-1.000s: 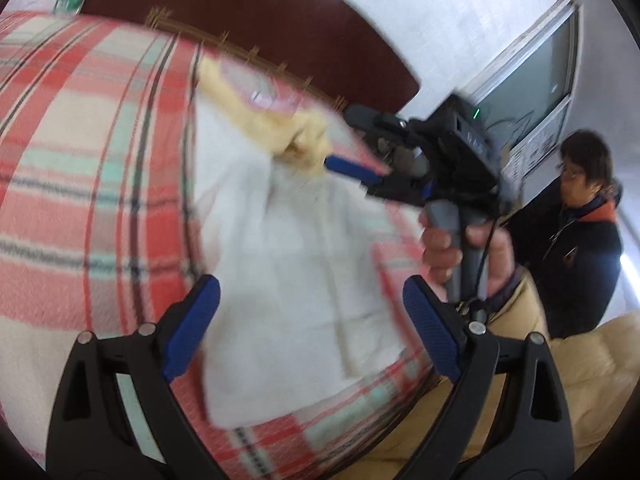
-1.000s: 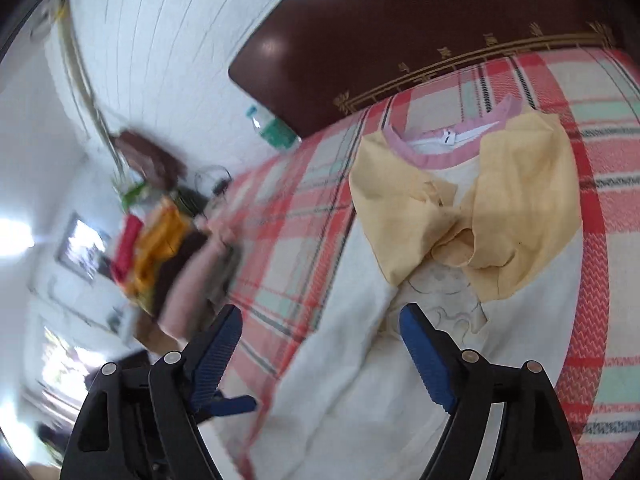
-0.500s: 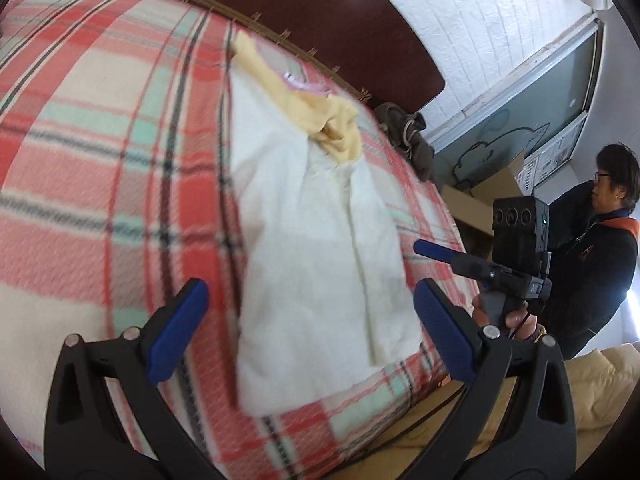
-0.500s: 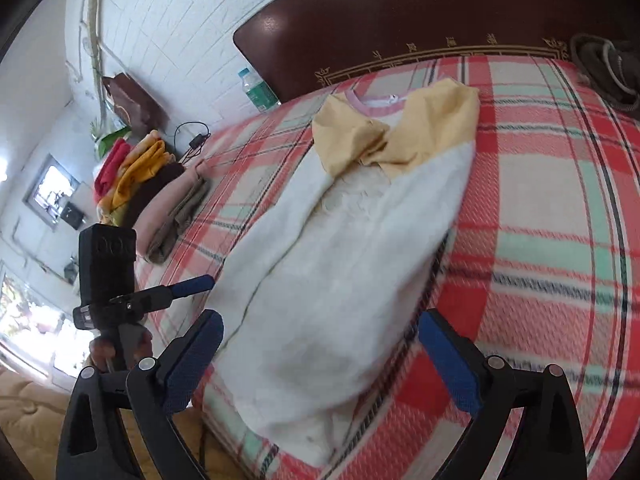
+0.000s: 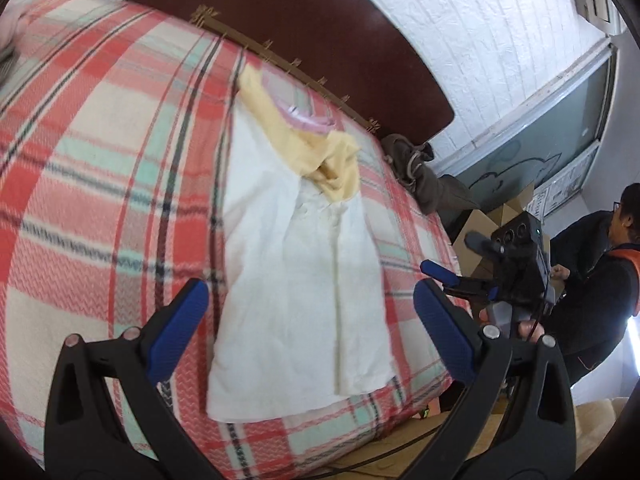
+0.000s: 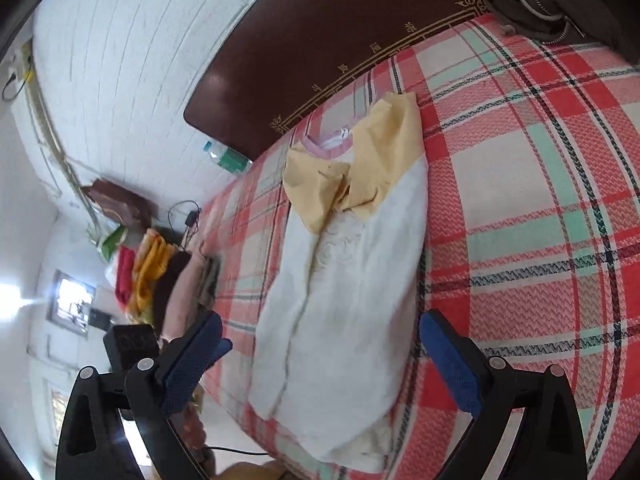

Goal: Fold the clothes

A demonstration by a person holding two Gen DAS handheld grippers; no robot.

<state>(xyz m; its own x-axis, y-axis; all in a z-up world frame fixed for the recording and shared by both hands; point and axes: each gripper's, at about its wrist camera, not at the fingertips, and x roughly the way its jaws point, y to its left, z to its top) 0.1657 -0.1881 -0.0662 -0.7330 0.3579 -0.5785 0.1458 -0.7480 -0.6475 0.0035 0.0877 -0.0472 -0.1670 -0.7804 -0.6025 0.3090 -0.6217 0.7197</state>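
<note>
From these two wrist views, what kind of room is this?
Most likely a bedroom. A plaid blanket covers a bed against a dark wooden headboard. A white and yellow shirt lies on it, with a pile of clothes beside it.

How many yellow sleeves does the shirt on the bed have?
2. Both yellow sleeves are folded in over the chest of the white shirt, below the pink collar: one on the left, one on the right.

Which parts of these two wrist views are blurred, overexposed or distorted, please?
Left wrist view: plaid blanket smeared with motion blur at left, shirt soft, fisheye bulges the bed. Right wrist view: shirt fairly sharp, bright window at far left blown out, headboard shows a glare spot, edges curve strongly.
</note>
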